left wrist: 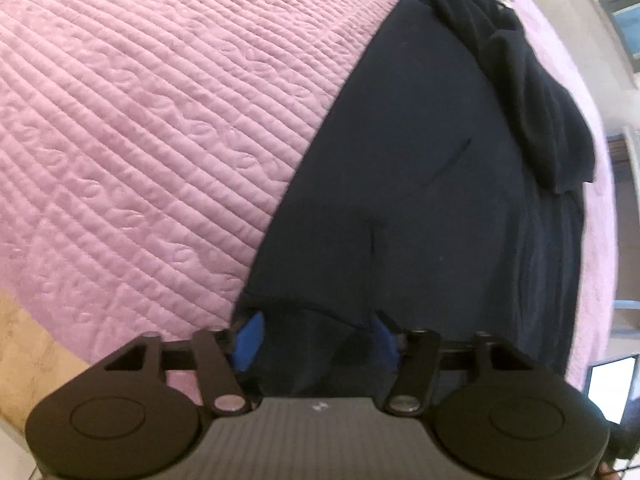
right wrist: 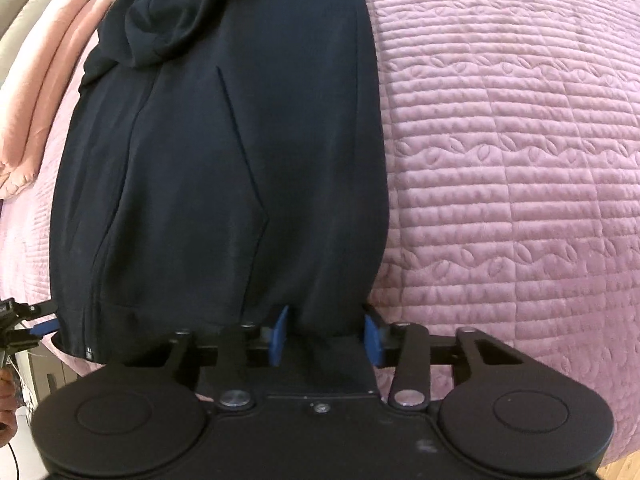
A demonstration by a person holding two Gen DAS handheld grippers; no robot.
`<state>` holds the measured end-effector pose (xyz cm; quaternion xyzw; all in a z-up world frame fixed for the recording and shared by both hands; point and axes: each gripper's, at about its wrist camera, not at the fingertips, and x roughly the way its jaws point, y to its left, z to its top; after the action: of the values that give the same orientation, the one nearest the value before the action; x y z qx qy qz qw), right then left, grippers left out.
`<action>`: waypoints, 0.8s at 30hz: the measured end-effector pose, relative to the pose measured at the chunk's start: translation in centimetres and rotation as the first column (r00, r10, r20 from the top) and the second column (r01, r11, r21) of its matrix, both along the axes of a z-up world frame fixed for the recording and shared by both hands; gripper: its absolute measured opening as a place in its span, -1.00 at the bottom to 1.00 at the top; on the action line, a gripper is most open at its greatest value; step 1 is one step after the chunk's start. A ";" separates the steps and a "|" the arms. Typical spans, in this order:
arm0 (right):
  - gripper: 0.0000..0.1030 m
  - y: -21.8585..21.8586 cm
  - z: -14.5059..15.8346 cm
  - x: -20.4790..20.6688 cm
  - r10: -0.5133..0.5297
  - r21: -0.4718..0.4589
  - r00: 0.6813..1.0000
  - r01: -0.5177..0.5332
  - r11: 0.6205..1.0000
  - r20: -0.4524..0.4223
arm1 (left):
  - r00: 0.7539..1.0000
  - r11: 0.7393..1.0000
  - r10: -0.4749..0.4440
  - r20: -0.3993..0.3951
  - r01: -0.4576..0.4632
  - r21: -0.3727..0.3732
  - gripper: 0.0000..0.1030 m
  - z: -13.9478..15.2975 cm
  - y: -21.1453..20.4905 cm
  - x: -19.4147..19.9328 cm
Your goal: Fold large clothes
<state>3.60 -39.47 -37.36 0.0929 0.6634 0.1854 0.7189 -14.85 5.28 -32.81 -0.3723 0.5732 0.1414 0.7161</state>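
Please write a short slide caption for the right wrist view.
Open right gripper straddling the hem of a navy garment on a pink quilt.

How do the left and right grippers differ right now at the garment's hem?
The left gripper straddles a bunched hem near the garment's corner on its side; the right gripper straddles a flatter hem at the opposite corner, beside bare quilt. The left's jaws stand wider than the right's. Both are open, with dark fabric between their blue pads.
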 end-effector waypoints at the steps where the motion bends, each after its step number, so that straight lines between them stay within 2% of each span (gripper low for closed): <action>1: -0.18 -0.1 0.1 0.0 -0.003 0.002 1.000 0.003 1.000 -0.003 | 1.000 1.000 -0.007 0.004 0.007 0.015 0.07 0.7 -0.1 -0.1; 3: -0.20 -0.5 -0.1 0.1 -0.007 0.005 1.000 0.007 1.000 -0.008 | 0.999 0.996 -0.041 0.006 0.040 0.080 0.12 1.8 -0.2 -0.3; 5: -0.20 -0.6 -0.1 0.1 -0.008 0.008 1.000 0.008 1.000 -0.013 | 0.997 0.988 -0.068 -0.025 0.071 0.135 0.23 2.5 0.1 -0.5; 8: -0.18 -0.7 -0.5 0.4 -0.013 0.005 1.000 0.013 1.000 -0.026 | 0.995 0.988 -0.074 -0.062 0.082 0.129 0.23 1.5 0.9 -0.2; 10: -0.17 -0.7 -0.6 0.5 -0.019 0.005 0.999 0.019 1.000 -0.035 | 0.995 0.996 -0.077 -0.055 0.079 0.038 0.26 -0.2 1.4 0.2; 11: -0.17 -0.7 -0.6 0.6 -0.017 0.006 0.999 0.018 1.000 -0.037 | 0.996 0.997 -0.078 -0.044 0.079 0.020 0.37 -0.7 1.2 0.3; 12: -0.17 -0.7 -0.5 0.6 -0.013 0.007 0.999 0.013 1.000 -0.035 | 0.996 0.996 -0.086 -0.034 0.088 0.035 0.35 -0.8 0.9 0.4; 13: -0.18 -0.7 -0.4 0.5 -0.007 0.007 0.999 0.007 1.000 -0.031 | 0.994 0.993 -0.104 -0.031 0.105 0.050 0.27 -0.6 0.5 0.5; 15: -0.49 -0.7 -0.1 0.4 0.010 0.016 1.000 -0.010 1.000 -0.014 | 0.991 0.988 -0.132 -0.023 0.134 0.071 -0.60 -0.2 0.0 0.7; 16: -0.52 -0.6 0.2 0.3 0.019 0.042 1.000 -0.018 0.999 -0.005 | 0.991 0.990 -0.133 -0.001 0.133 0.056 -0.71 0.1 0.0 0.8; 18: -0.56 -0.5 1.4 0.5 0.032 0.065 0.999 -0.034 0.997 0.036 | 0.990 0.990 -0.132 0.055 0.129 0.055 -0.74 1.3 -0.1 1.3; 21: -0.61 -1.0 4.1 2.0 0.001 0.136 0.995 -0.015 0.991 0.102 | 0.975 0.997 -0.081 0.206 0.081 0.007 -0.73 4.6 1.1 2.6; 22: -0.62 -1.3 5.0 2.8 -0.023 0.162 0.992 0.003 0.987 0.121 | 0.961 0.997 -0.072 0.269 0.075 0.000 -0.73 6.1 1.6 3.7; 24: -0.63 -1.6 7.3 5.3 -0.070 0.187 0.977 0.032 0.982 0.201 | 0.929 0.996 -0.093 0.359 0.088 0.029 -0.73 8.5 2.2 6.4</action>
<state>8.92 -41.12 -30.10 0.1557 0.5626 0.2354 0.7771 -8.45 7.44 -24.27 -0.3607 0.4481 0.0413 0.8170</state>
